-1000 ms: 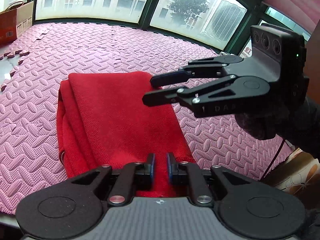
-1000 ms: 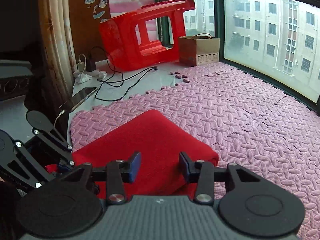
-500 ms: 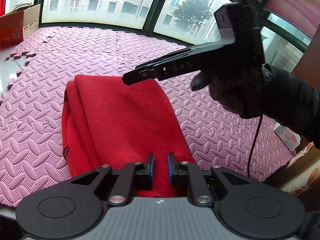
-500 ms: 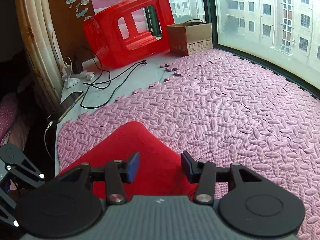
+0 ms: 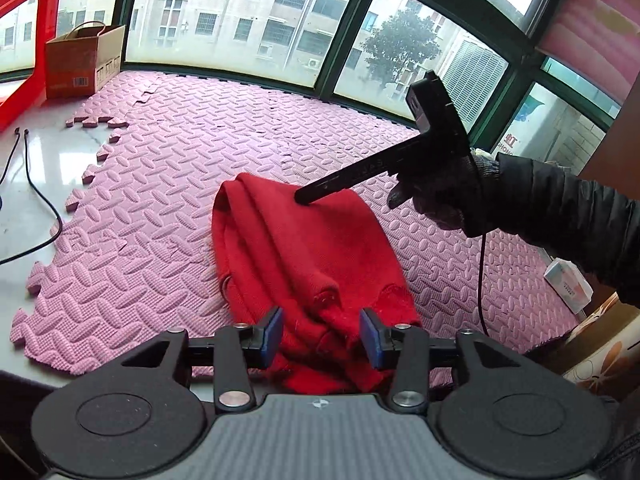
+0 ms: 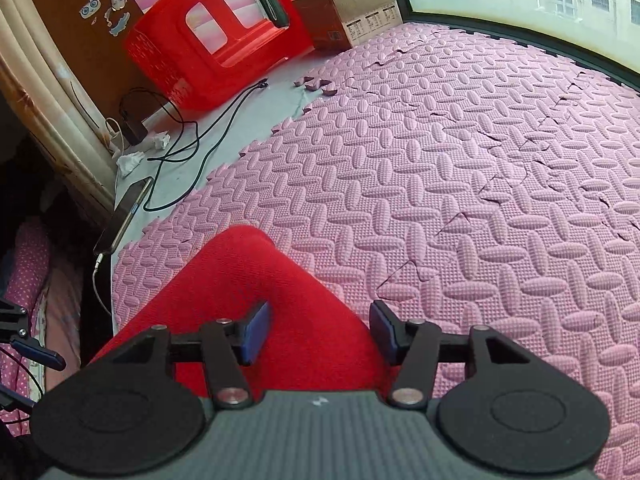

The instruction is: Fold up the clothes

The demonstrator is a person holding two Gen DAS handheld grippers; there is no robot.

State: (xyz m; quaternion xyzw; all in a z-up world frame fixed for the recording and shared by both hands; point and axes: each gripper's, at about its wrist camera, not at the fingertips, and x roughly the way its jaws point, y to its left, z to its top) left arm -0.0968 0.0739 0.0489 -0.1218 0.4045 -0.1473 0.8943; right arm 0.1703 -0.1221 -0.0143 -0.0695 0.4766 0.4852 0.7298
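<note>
A folded red garment lies on the pink foam mat. My left gripper is open, its blue pads on either side of the garment's bunched near end. My right gripper is open over the garment's far end. In the left wrist view the right gripper comes in from the right, held by a gloved hand, its tip on the cloth's far end.
A red plastic stool and a cardboard box stand at the mat's far side. Black cables and a phone lie on the pale sill. A small white box sits right of the mat.
My left gripper has opened, letting go of the garment's near end, and pulled back. The right gripper has turned edge-on and lowered onto the cloth's far end.
</note>
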